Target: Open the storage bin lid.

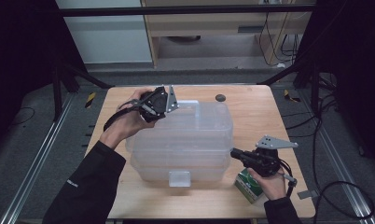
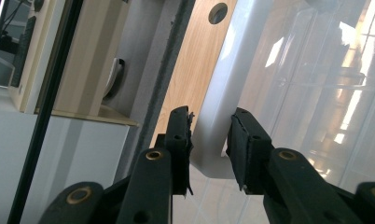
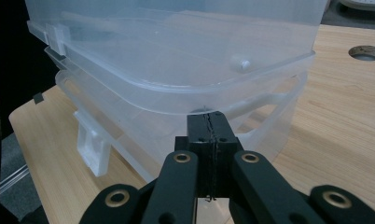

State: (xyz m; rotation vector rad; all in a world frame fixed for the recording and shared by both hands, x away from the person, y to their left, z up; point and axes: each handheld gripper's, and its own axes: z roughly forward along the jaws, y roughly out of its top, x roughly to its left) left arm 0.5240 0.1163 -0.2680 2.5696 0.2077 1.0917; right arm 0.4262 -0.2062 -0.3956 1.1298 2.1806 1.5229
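While lid is being worked loose: status per item below.
Box: clear plastic storage box (image 1: pixel 181 140) sits mid-table (image 1: pixel 251 112), lid (image 3: pixel 176 88) raised off the base on the right gripper's side; white latch (image 1: pixel 179 178) faces the person.
L gripper: left gripper (image 2: pixel 211 140) at far-left corner of box, jaws part-open, astride the white lid handle (image 2: pixel 213 140); pads close to the handle, contact not certain.
R gripper: right gripper (image 3: pixel 209 128) jaws fully shut, nothing between; tips wedged under the lid rim at near-right corner.
Risk 1: L jaws not clamped — lid may slip out if lifted now. Cause: loose grip on smooth plastic.
Risk 2: R tips may skid off rim; lid drops back. Cause: thin contact edge.
Risk 3: whole box may tilt or slide. Cause: uneven lift.
Risk 4: green carton (image 1: pixel 249 185) beside R hand could get knocked.
L hand pose: forearm reaches fwd, wrist angled, gripper pointing across the box's far edge.
R hand pose: low, gripper about level, aimed at box side.
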